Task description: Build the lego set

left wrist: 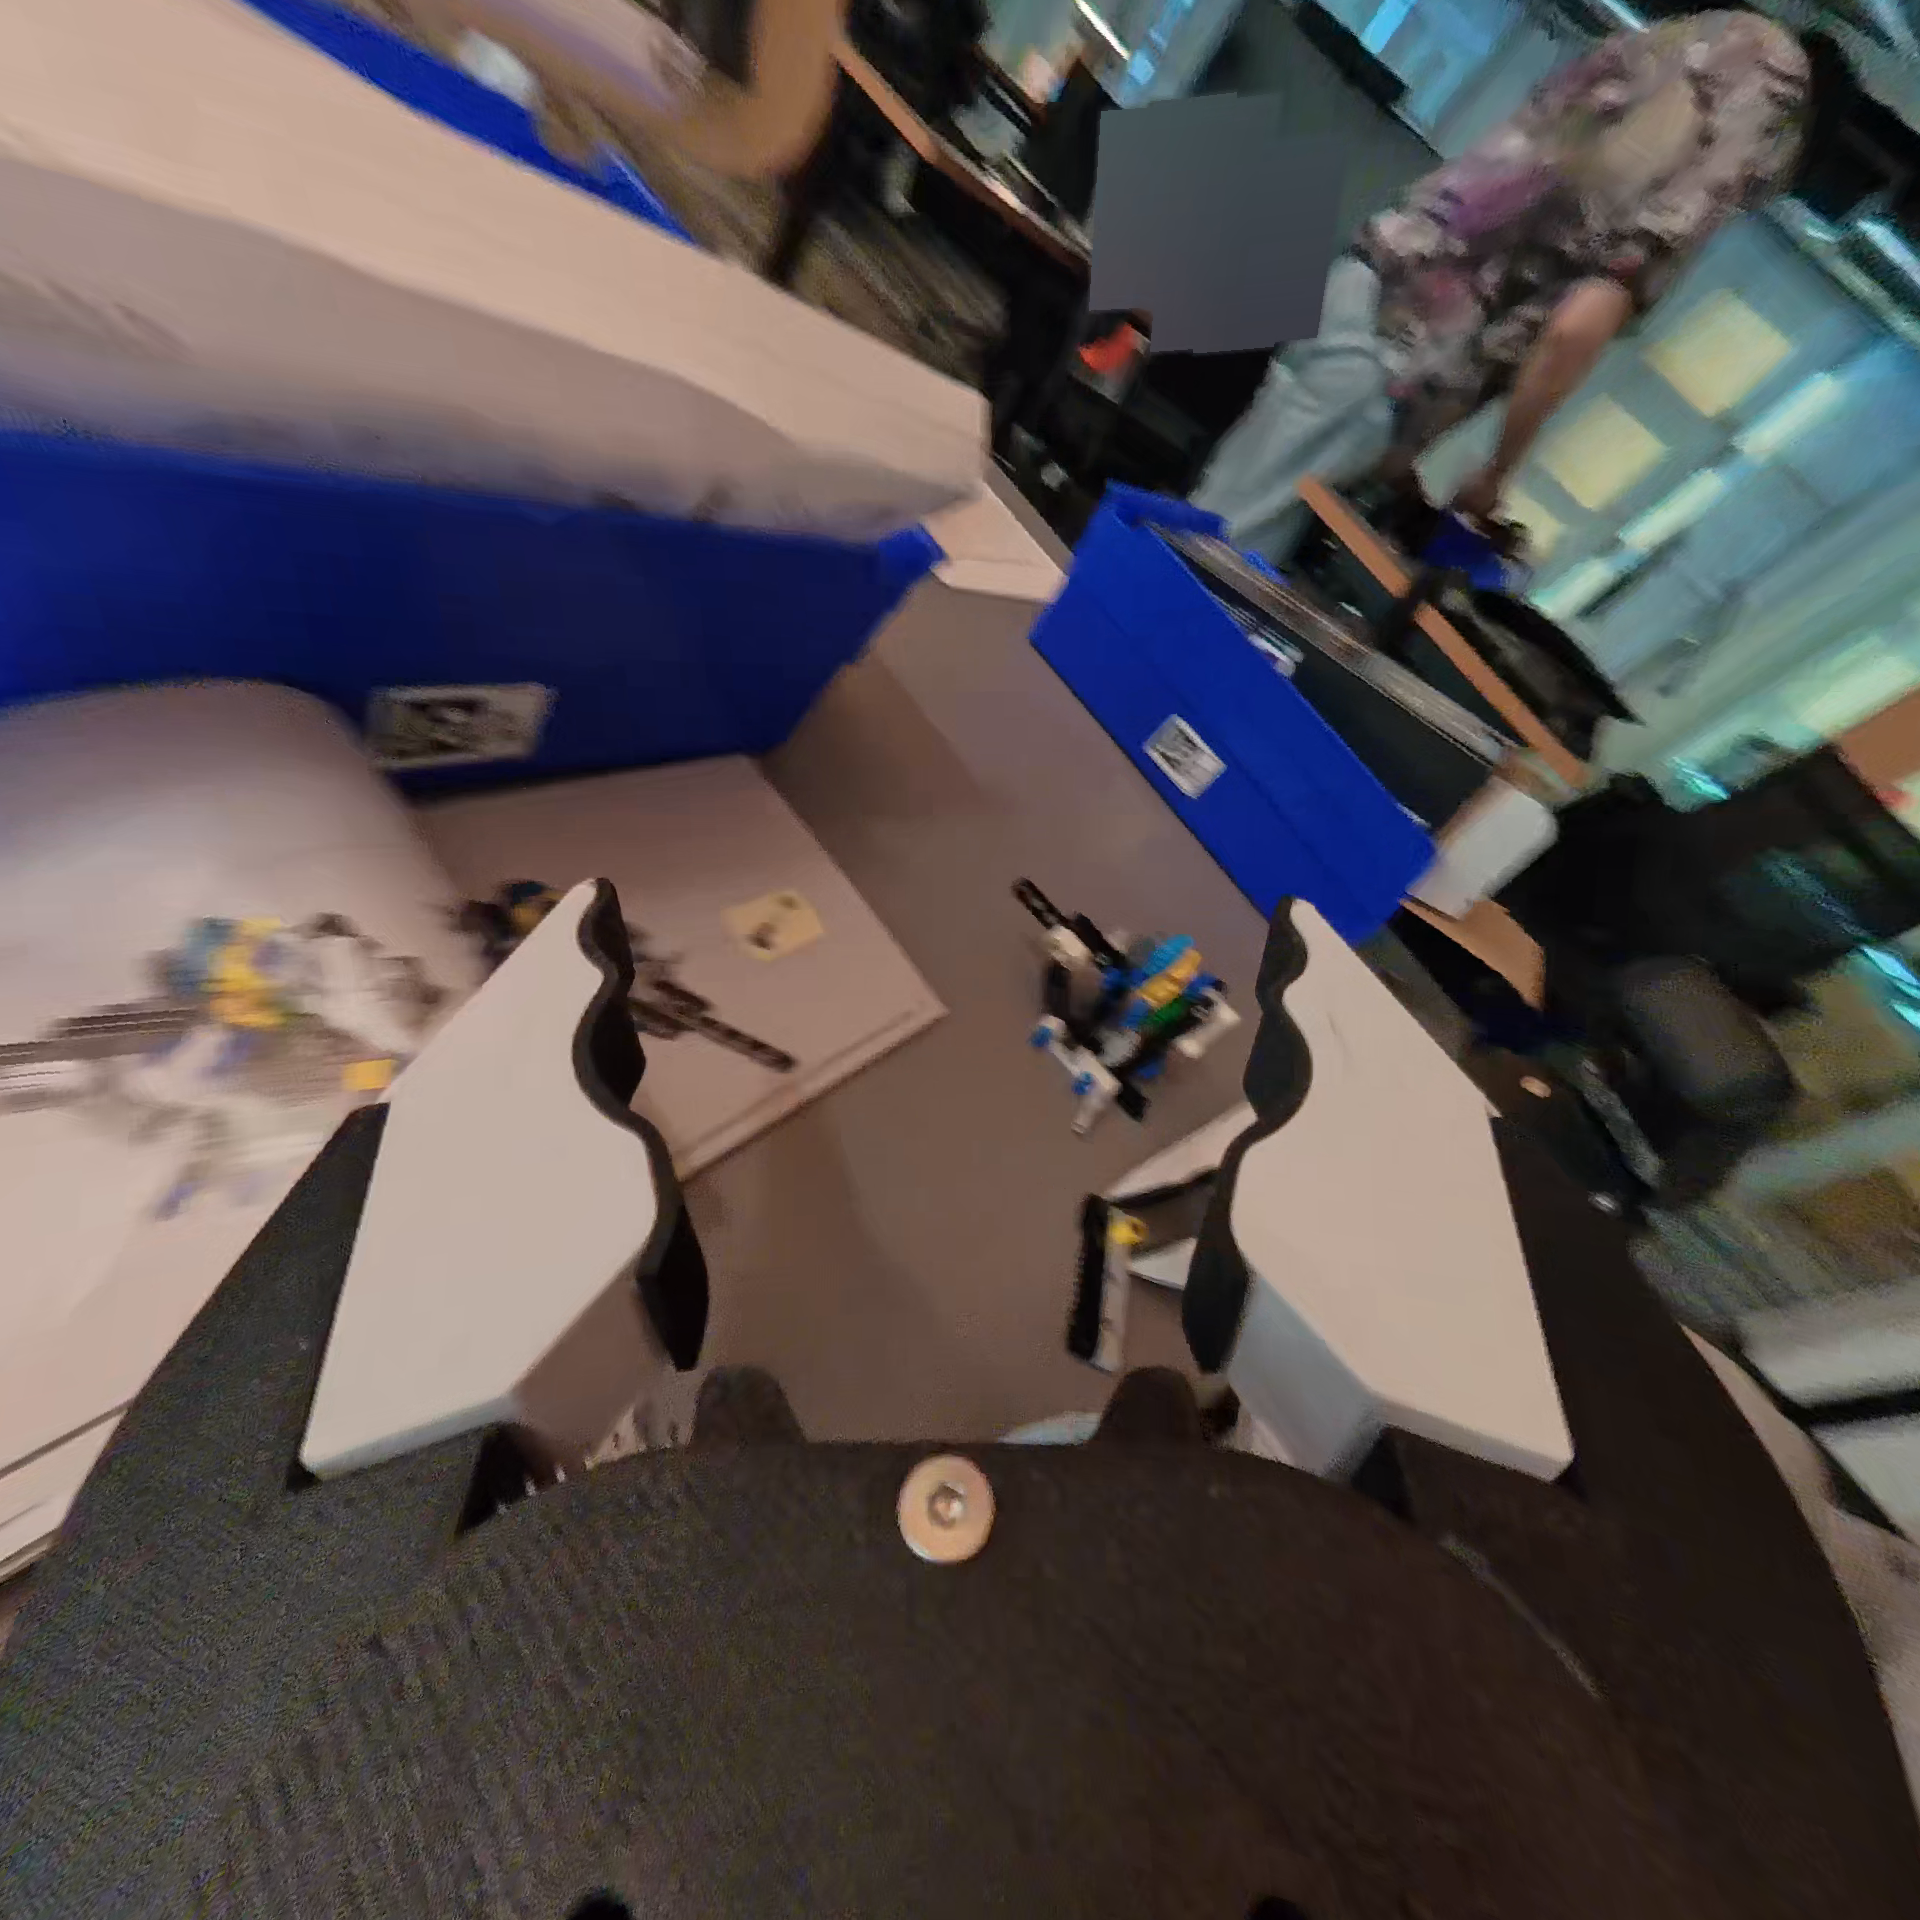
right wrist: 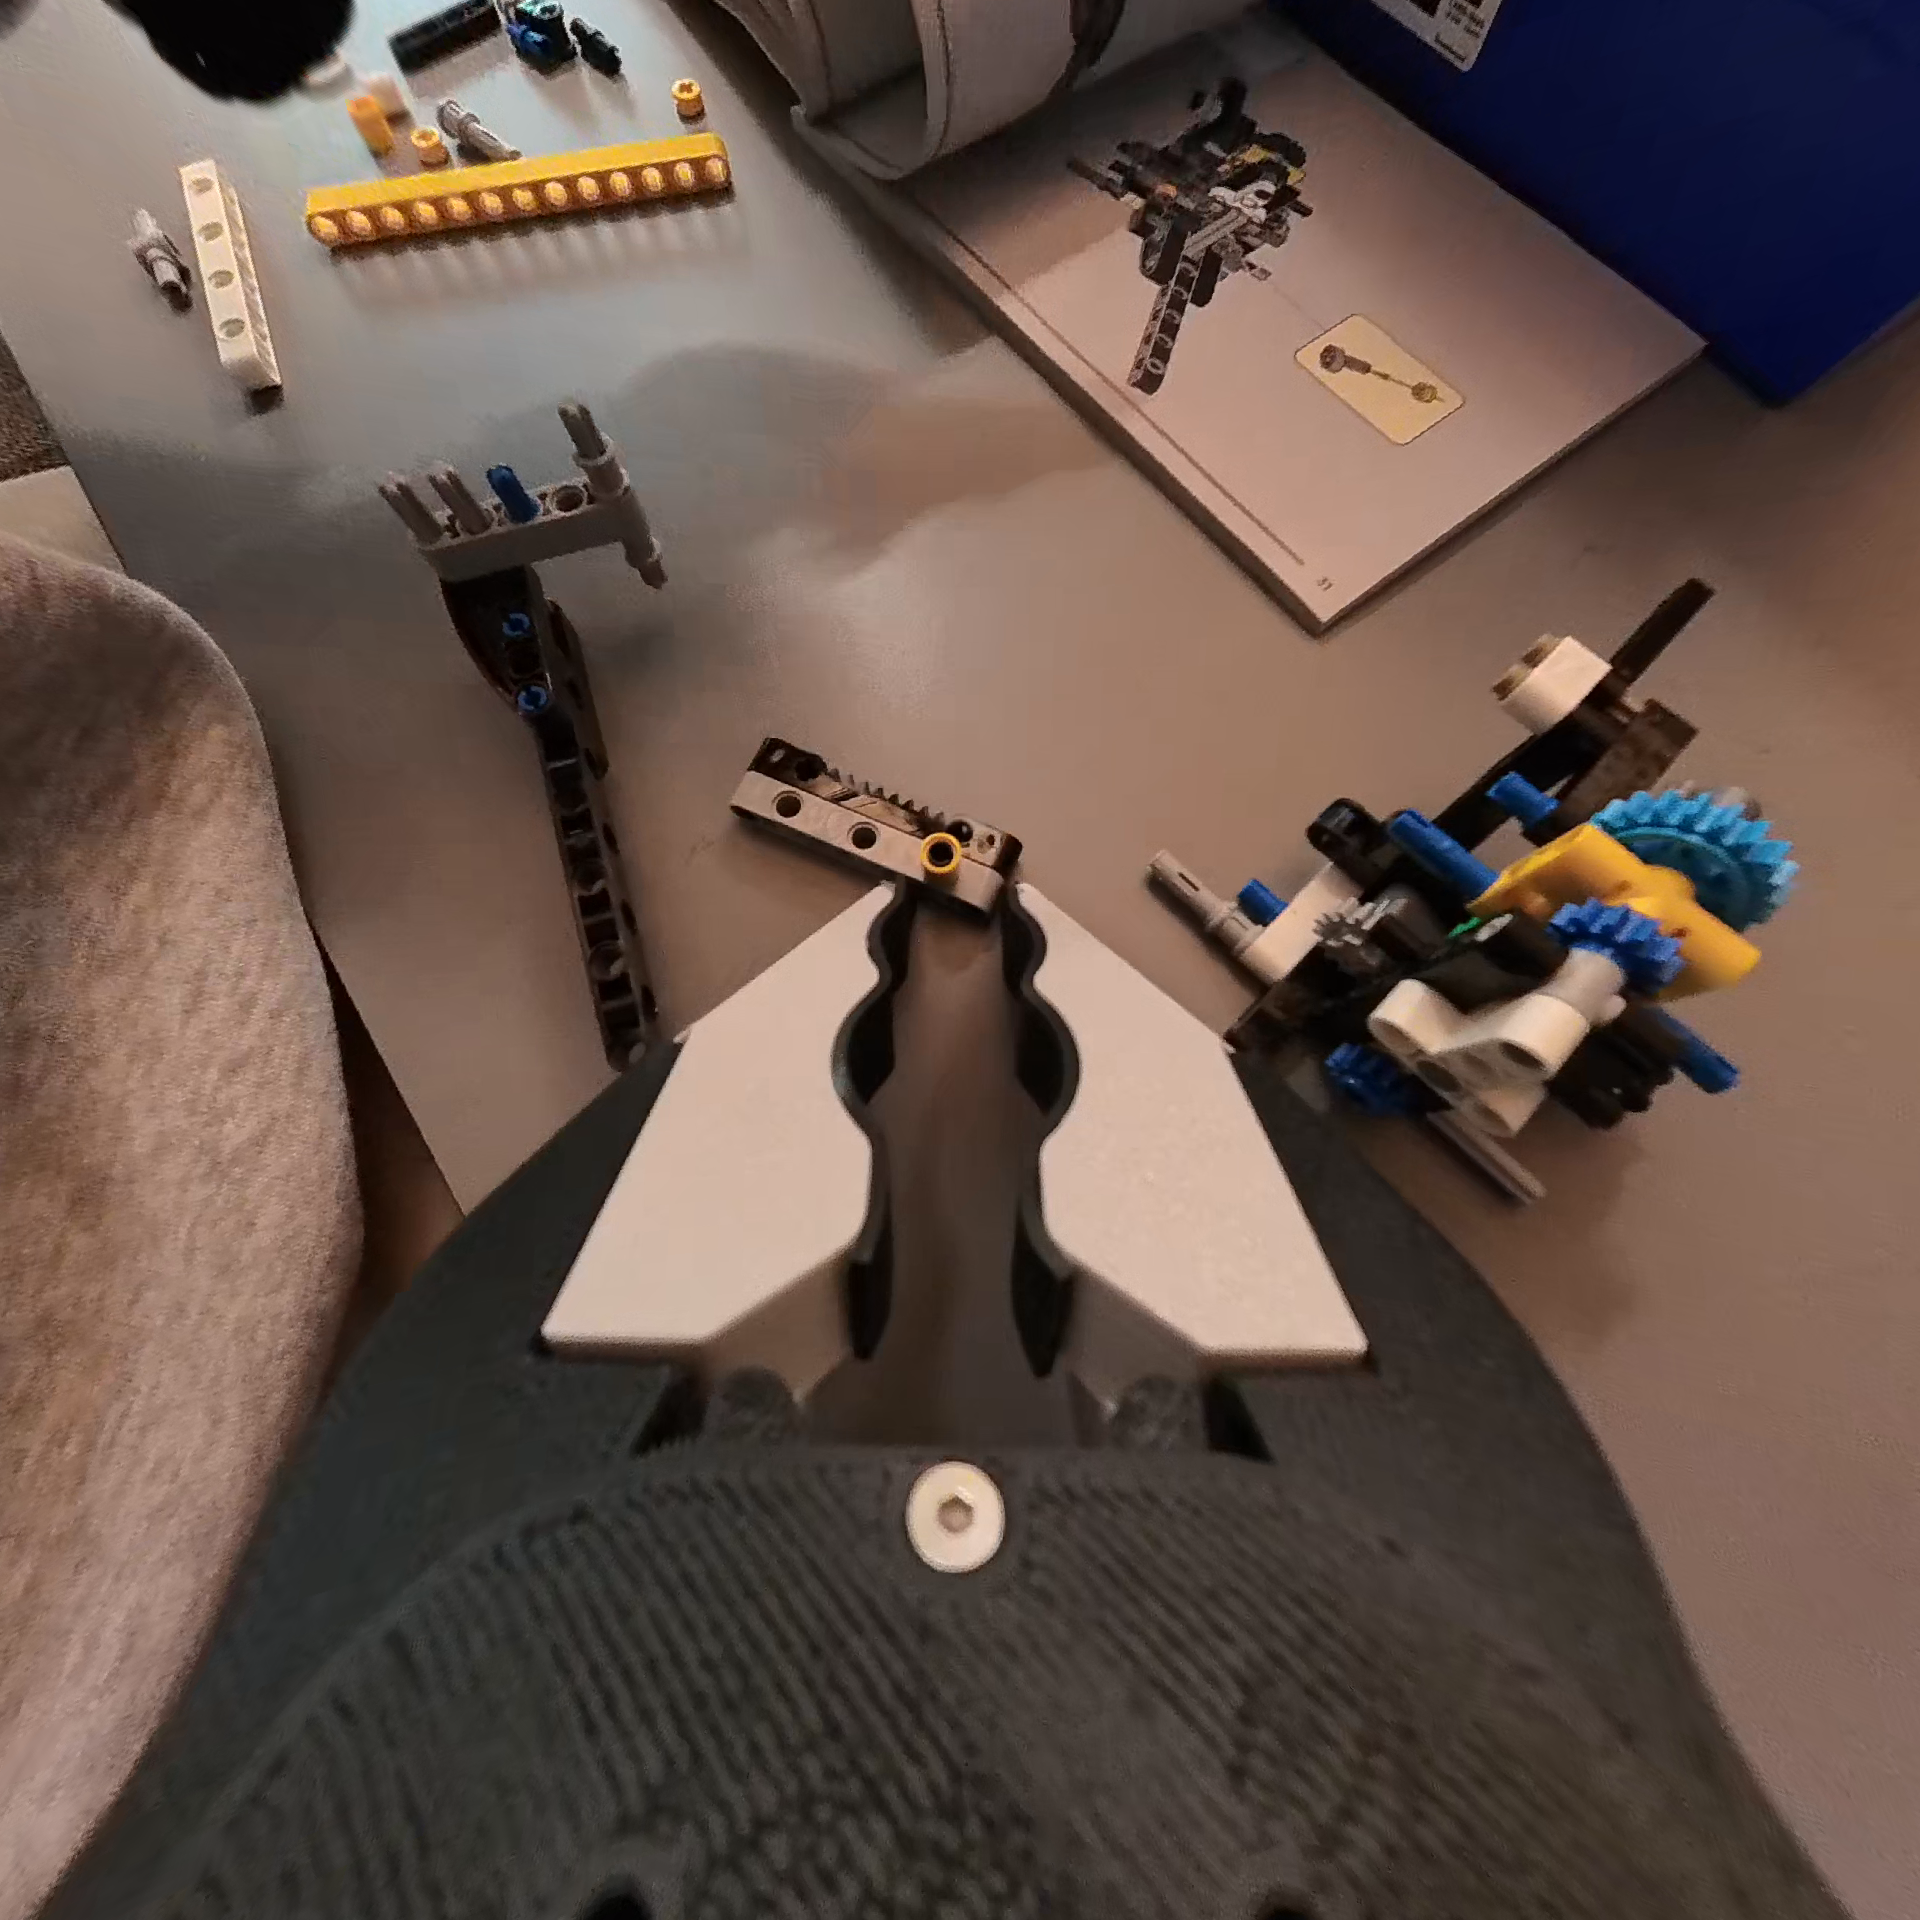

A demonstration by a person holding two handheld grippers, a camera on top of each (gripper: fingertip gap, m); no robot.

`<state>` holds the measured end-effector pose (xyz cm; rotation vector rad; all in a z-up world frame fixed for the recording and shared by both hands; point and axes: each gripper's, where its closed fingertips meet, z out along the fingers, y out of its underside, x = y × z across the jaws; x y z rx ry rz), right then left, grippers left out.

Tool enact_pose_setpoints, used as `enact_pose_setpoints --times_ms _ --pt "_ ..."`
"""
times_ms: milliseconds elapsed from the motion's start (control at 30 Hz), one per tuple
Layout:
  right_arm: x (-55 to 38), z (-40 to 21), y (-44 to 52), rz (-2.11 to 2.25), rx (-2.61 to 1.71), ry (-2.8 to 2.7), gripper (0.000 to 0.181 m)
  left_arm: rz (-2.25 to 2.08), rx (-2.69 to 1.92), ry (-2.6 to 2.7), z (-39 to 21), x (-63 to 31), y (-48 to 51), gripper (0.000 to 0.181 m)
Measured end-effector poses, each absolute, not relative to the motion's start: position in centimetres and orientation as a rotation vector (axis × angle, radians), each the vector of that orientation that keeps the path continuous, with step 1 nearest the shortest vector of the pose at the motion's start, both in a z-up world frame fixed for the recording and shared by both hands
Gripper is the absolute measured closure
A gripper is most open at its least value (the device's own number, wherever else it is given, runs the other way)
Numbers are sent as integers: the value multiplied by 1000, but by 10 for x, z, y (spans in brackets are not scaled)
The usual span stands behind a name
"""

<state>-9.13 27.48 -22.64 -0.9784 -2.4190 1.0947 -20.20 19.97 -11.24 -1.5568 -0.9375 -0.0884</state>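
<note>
Both claws matter: my right claw [right wrist: 954, 891] pinches the light, stiff rack piece [right wrist: 878, 826] at its near end, while my left claw [left wrist: 940, 935] gapes empty.

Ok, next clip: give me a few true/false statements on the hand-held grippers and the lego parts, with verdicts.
1. The right hand-held gripper grips the grey toothed rack piece at its end with the yellow bush. True.
2. The left hand-held gripper is clamped on the geared assembly. False: it is open and holds nothing; the assembly sits on the table beyond its fingertips.
3. The long yellow beam lies loose on the table. True.
4. The instruction booklet is closed. False: it lies open, showing a build picture.
5. The geared assembly carries blue gears. True.
</note>
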Motion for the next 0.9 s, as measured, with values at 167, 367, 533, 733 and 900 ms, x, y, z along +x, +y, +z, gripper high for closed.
enact_pose_setpoints --times_ms 167,367,533,733,900 --pt "-91 -226 275 1098 -982 -2420 165 361 -1470 -1283 -130 -248 101 43" --pt "-91 -226 275 1097 -980 -2420 165 99 -1741 -1483 -197 -234 89 34" --pt "-91 -226 275 1096 -980 -2420 165 15 -1780 -1433 -196 -226 103 34" --pt "-91 -226 275 1097 -981 -2420 165 -79 -1776 -1385 -192 -217 125 34" --pt "-91 -226 275 1092 -976 -2417 165 -72 -1787 -1373 -192 -217 130 35"
